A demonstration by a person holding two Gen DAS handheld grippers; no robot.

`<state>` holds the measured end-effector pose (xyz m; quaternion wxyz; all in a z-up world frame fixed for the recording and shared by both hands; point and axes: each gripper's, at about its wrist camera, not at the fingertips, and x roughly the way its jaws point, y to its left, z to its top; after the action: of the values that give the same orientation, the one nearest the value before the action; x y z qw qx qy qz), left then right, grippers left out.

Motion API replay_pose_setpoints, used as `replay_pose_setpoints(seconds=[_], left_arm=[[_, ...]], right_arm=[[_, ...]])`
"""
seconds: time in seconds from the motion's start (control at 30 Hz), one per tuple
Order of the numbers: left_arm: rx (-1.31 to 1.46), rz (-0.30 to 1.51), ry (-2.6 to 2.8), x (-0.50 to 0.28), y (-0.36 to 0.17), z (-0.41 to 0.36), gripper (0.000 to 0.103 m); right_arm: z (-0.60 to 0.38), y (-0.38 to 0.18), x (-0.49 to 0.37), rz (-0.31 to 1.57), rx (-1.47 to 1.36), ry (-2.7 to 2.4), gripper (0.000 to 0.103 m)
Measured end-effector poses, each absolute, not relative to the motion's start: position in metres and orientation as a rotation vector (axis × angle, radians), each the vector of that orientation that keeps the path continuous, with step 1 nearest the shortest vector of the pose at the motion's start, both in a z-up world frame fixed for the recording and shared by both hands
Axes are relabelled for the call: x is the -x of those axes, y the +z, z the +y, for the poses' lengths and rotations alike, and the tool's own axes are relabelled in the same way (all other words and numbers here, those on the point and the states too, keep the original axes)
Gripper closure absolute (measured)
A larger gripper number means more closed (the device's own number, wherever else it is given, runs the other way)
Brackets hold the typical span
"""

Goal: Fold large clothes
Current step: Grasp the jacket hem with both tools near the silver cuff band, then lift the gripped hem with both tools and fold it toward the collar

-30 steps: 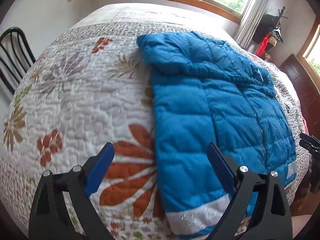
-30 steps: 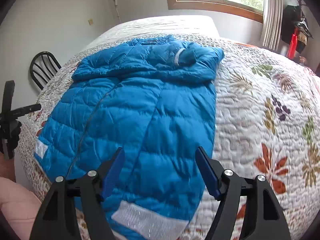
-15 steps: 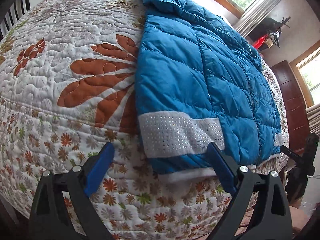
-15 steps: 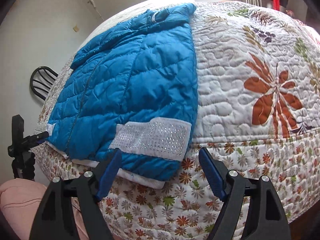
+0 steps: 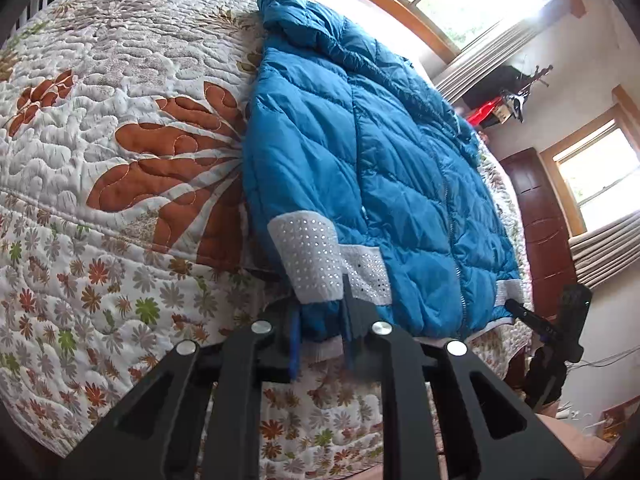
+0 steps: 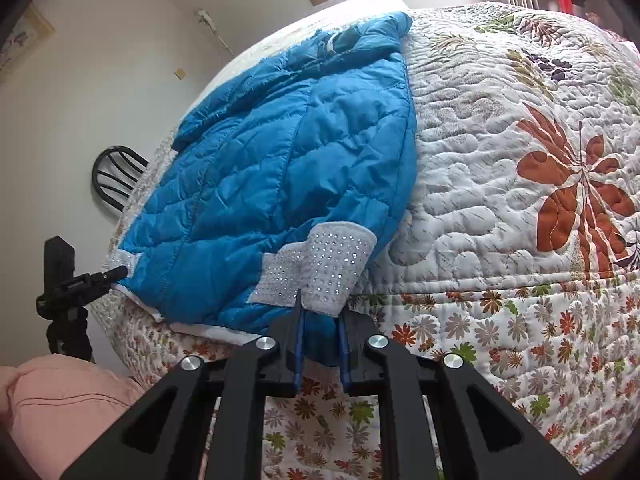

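Observation:
A blue quilted jacket [image 5: 380, 160] [image 6: 288, 152] lies flat on the bed, zipped, its hem at the near edge. A white studded band [image 5: 312, 248] [image 6: 336, 264] runs along the hem. My left gripper [image 5: 320, 304] is closing its jaws on the hem's left corner, and the blue pads pinch the fabric. My right gripper [image 6: 320, 308] is closing on the hem's right corner in the same way, with fabric bunched between its pads. Each gripper shows at the far corner in the other's view: the right gripper [image 5: 520, 312] and the left gripper [image 6: 116, 272].
The floral quilt [image 5: 120, 140] [image 6: 500, 160] covers the bed and hangs over its near edge. A black chair [image 6: 116, 176] stands by the wall on the left. Dark wooden furniture [image 5: 540, 220] stands under a window on the right. A pink sleeve [image 6: 60, 400] is low on the left.
Both grippers came down and forward to the jacket's hem, then went from wide open to shut on its two corners. The studded band now puckers at each grip.

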<state>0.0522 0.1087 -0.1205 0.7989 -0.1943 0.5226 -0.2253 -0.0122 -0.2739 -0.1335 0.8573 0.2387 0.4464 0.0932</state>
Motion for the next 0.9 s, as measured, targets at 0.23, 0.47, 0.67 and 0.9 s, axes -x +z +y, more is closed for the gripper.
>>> replay_pose_setpoints(seconds=[0.23, 0.47, 0.67, 0.9], left_arm=[[0.447, 0.98, -0.58, -0.049, -0.079, 0.113, 0.091], [0.408, 0.879, -0.655, -0.082, -0.029, 0.102, 0.091], [0.405, 0.806, -0.701, -0.147, 0.017, 0.093, 0.091], [0.477, 0.787, -0.687, -0.253, 0.04, 0.078, 0.091]], right_arm=[[-0.277, -0.088, 0.017, 0.776, -0.459, 0.232, 0.092], [-0.28, -0.025, -0.019, 0.723, -0.352, 0.245, 0.093], [-0.295, 0.025, -0.078, 0.691, -0.341, 0.269, 0.093], [-0.323, 0.053, -0.19, 0.738, -0.435, 0.255, 0.093]])
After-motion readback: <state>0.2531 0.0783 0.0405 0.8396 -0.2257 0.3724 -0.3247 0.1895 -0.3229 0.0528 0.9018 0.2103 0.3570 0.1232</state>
